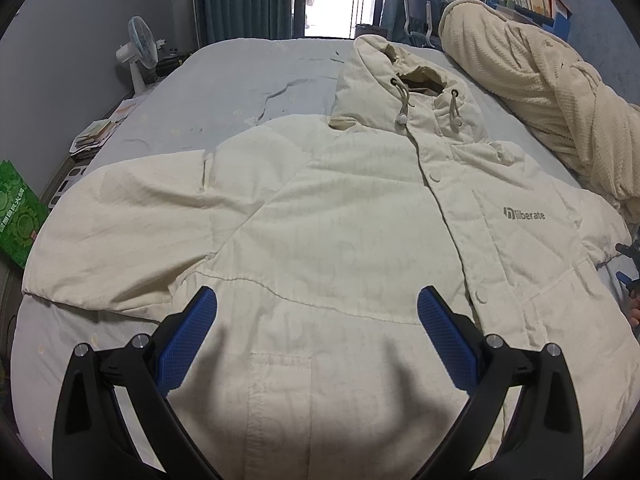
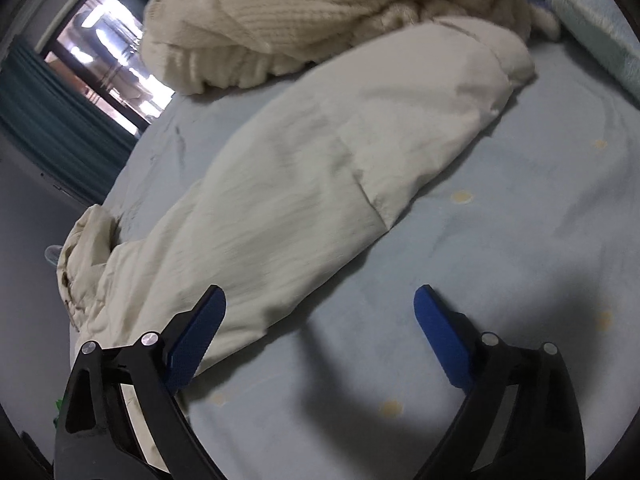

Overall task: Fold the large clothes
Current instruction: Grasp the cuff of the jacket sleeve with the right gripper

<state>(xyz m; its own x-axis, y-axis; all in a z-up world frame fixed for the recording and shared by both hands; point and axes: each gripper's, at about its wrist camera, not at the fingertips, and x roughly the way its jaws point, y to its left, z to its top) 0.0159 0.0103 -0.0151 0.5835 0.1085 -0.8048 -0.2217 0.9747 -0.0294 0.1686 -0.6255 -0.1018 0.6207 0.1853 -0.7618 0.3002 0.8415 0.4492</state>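
Folding starts with a sleeve. The cream jacket (image 1: pixel 340 216) lies flat, front up, on the bed (image 1: pixel 240 80). Both claws, left claw (image 1: pixel 317 312) and right claw (image 2: pixel 320 312), hang released and hold nothing. Pinch the right sleeve (image 2: pixel 360 132) near its cuff, then lay it across the chest.

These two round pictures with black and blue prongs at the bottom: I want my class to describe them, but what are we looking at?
Each picture comes from a camera on a hand-held claw, looking forward along its two blue-padded fingers. A person holds one in each hand; there is no robot.

The left claw hangs open above a cream hooded jacket spread front-up on a bed with a pale blue sheet. The right claw, also open, looks at one jacket sleeve lying flat on the sheet. A cream fleece blanket is bunched beside the jacket. A fan stands by the bed. Neither claw holds anything.
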